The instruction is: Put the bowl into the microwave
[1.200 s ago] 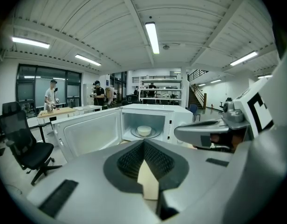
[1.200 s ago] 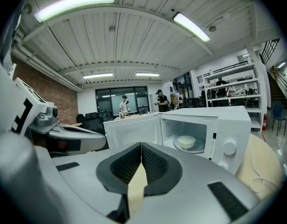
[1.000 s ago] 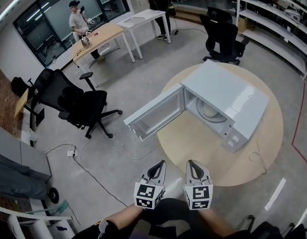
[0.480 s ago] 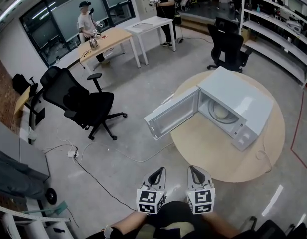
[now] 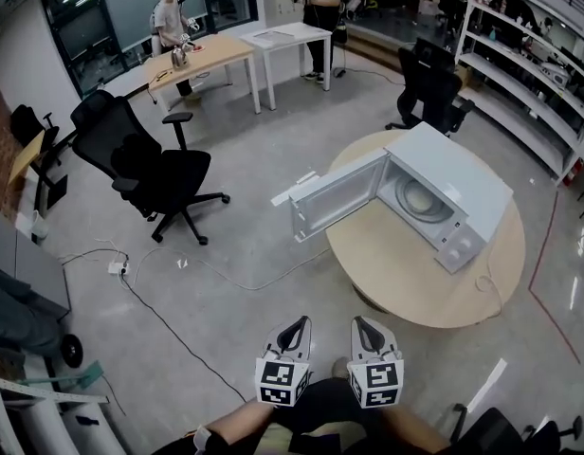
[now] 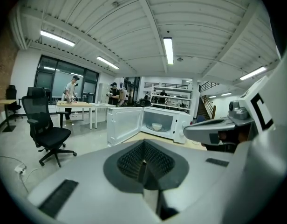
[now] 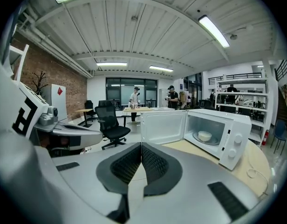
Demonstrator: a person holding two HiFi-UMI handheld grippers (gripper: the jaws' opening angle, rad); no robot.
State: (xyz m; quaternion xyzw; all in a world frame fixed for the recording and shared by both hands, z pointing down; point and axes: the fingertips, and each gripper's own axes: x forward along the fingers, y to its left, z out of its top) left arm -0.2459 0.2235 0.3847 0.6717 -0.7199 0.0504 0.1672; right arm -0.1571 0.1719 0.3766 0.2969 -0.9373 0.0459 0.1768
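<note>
A white microwave (image 5: 455, 197) stands on a round wooden table (image 5: 406, 273), its door (image 5: 332, 197) swung wide open to the left. A small white bowl (image 7: 204, 136) sits on the turntable inside; the same bowl (image 6: 157, 126) shows in the left gripper view. Both grippers are held close to my body, well short of the table. My left gripper (image 5: 294, 328) is shut with nothing in it. My right gripper (image 5: 363, 326) beside it is also shut and empty. Their jaws point toward the microwave from a distance.
A black office chair (image 5: 150, 173) stands on the grey floor to the left, with a cable (image 5: 169, 325) trailing across the floor. Another black chair (image 5: 432, 88) sits behind the table. Desks (image 5: 235, 50) with people are at the back, shelves (image 5: 538, 74) along the right.
I have stepped back from the table: the microwave and table appear smaller and farther to the upper right. Both grippers stay shut, close to my body.
</note>
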